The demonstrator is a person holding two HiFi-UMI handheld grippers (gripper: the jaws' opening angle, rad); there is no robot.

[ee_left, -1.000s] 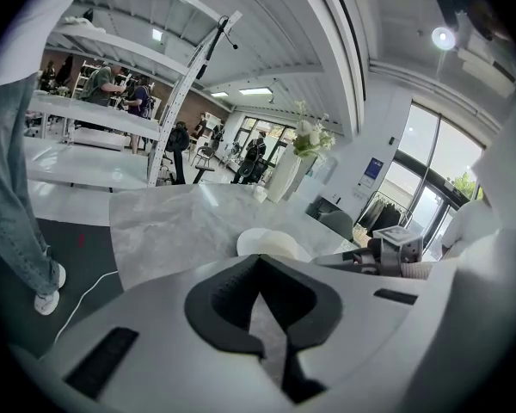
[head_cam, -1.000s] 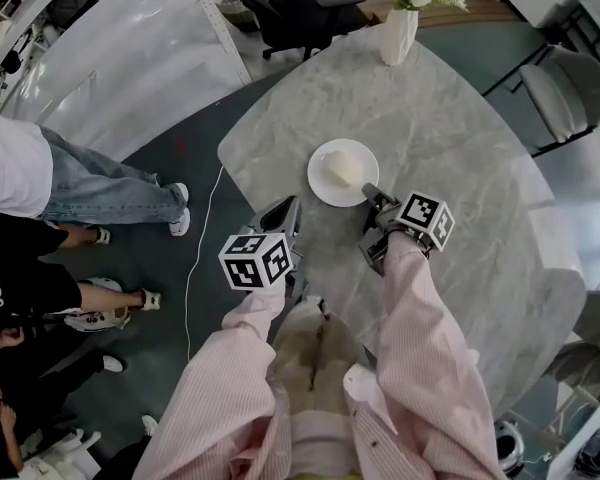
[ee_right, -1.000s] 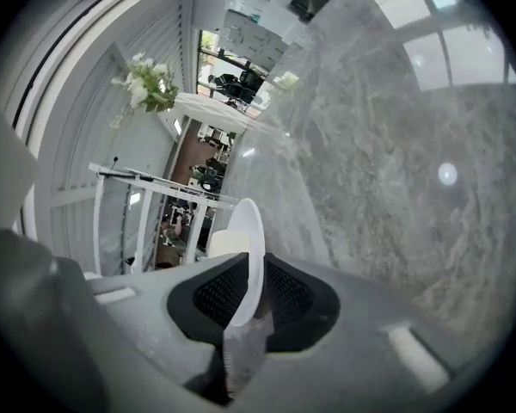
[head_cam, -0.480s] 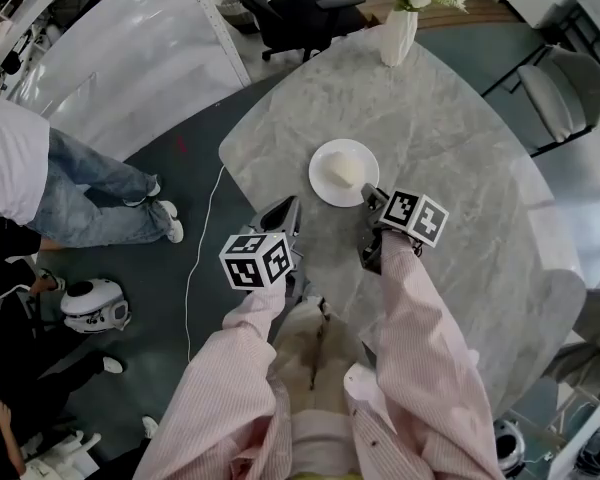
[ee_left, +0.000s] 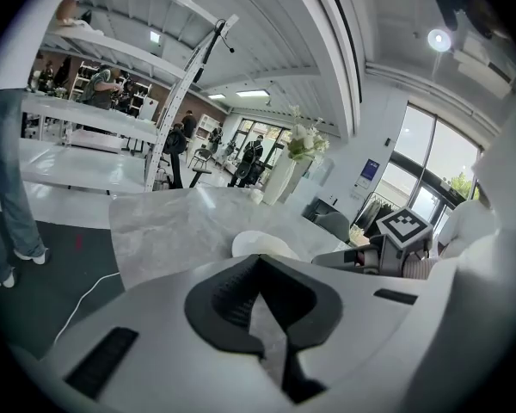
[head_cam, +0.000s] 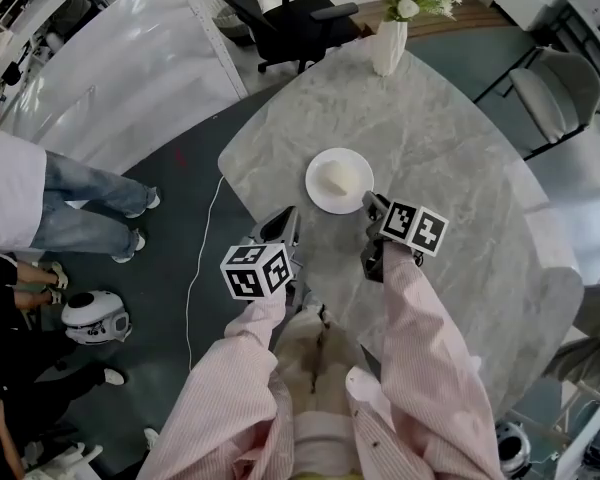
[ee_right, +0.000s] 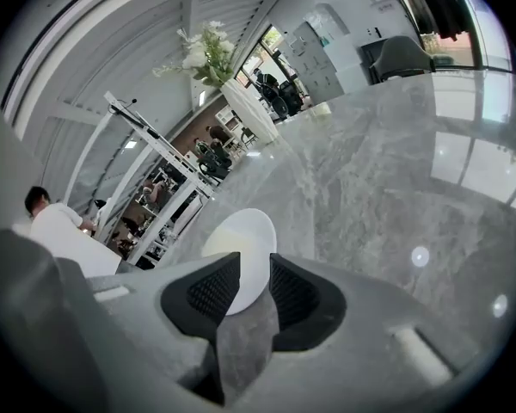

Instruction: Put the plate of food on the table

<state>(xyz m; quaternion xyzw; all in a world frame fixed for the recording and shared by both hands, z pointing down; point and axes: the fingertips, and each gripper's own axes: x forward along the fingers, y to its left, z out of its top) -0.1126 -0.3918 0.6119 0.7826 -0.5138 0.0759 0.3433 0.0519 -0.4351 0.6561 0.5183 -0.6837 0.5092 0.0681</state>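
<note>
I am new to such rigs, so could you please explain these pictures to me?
A person in a pink striped shirt holds a two-jaw gripper in each hand. One camera sits on the head, looking down; one rides on each gripper, looking along its jaws. On the round grey marble table stands a white round plate with a pale lump of food, and a white vase of flowers. The right gripper has just been opening its jaws; the plate's rim lies between them, unpressed. The left gripper is shut and empty.

Ahead of me, a white vase of flowers [head_cam: 388, 46]; a black office chair [head_cam: 290, 18] sits behind it, and a bystander in jeans [head_cam: 75, 183] is off to my left.
</note>
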